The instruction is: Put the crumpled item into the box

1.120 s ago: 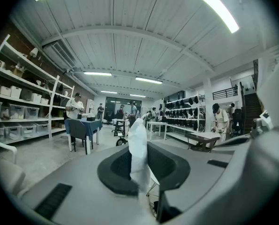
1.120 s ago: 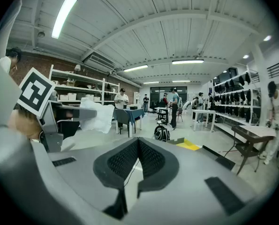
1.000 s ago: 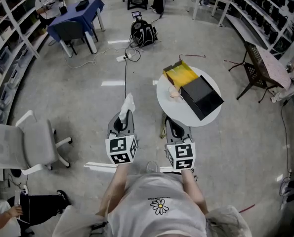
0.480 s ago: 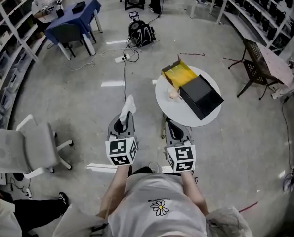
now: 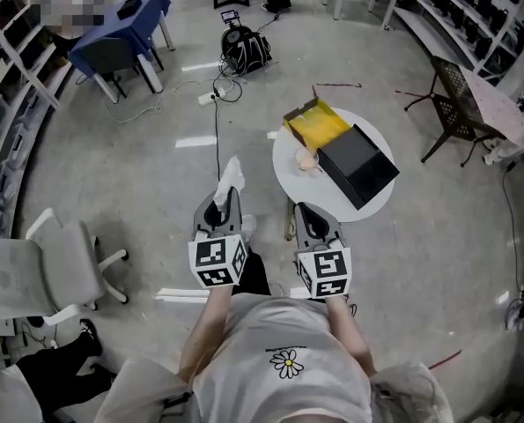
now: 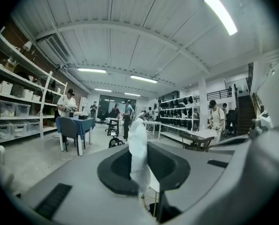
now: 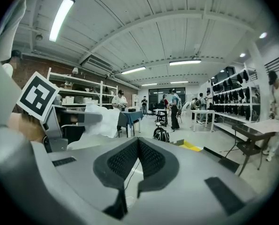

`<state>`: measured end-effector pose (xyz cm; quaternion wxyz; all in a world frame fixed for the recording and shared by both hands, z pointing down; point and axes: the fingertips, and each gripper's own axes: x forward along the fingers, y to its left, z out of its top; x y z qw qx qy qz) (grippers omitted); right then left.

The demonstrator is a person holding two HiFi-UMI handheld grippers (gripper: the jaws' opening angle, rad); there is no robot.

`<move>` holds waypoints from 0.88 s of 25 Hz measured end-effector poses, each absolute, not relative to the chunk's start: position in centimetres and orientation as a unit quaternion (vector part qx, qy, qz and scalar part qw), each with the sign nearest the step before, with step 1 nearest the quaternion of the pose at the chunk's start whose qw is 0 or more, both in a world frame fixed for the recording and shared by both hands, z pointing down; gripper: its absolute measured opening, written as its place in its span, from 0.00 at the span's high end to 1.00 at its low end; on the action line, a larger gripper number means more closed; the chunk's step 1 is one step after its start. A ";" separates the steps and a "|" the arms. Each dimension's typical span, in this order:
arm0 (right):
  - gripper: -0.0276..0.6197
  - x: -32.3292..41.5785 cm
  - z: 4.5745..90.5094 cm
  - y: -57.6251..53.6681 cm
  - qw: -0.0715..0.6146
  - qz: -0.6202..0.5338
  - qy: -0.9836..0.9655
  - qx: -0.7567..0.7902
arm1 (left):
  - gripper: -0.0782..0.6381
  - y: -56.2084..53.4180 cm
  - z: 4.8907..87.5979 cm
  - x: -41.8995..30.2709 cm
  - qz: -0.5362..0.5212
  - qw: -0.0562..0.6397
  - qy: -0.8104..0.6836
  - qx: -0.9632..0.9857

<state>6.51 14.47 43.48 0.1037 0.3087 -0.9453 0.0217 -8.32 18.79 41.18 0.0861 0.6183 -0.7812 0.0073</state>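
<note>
In the head view my left gripper (image 5: 224,201) is shut on a white crumpled item (image 5: 231,177) that sticks up out of its jaws. The left gripper view shows that item (image 6: 139,149) pinched between the dark pads (image 6: 118,165). To its right my right gripper (image 5: 307,213) is shut with nothing in it; its pads (image 7: 122,159) meet with no gap. Both hang over the floor, short of a round white table (image 5: 306,192). An open yellow box (image 5: 317,123), a black box (image 5: 358,164) and a small cup (image 5: 307,159) stand on it.
A white office chair (image 5: 41,267) stands at the left. Farther off are a blue table (image 5: 112,33), a black bag (image 5: 244,49) with a cable across the floor, and a dark folding table (image 5: 460,104) at the right. A person sits at the lower left.
The person has stepped forward, so the round table sits a little nearer to both grippers. Both grippers keep their hold and pose.
</note>
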 end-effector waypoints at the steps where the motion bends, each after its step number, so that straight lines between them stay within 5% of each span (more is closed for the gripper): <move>1: 0.95 6.2 43.2 13.4 0.099 0.018 -0.945 0.312 | 0.82 17.7 41.0 -8.7 0.004 0.081 -0.779 0.621; 22: 0.95 -7.8 38.6 -9.8 0.060 0.016 -0.900 0.431 | 0.82 -7.6 38.0 -24.2 -0.014 0.061 -0.709 0.703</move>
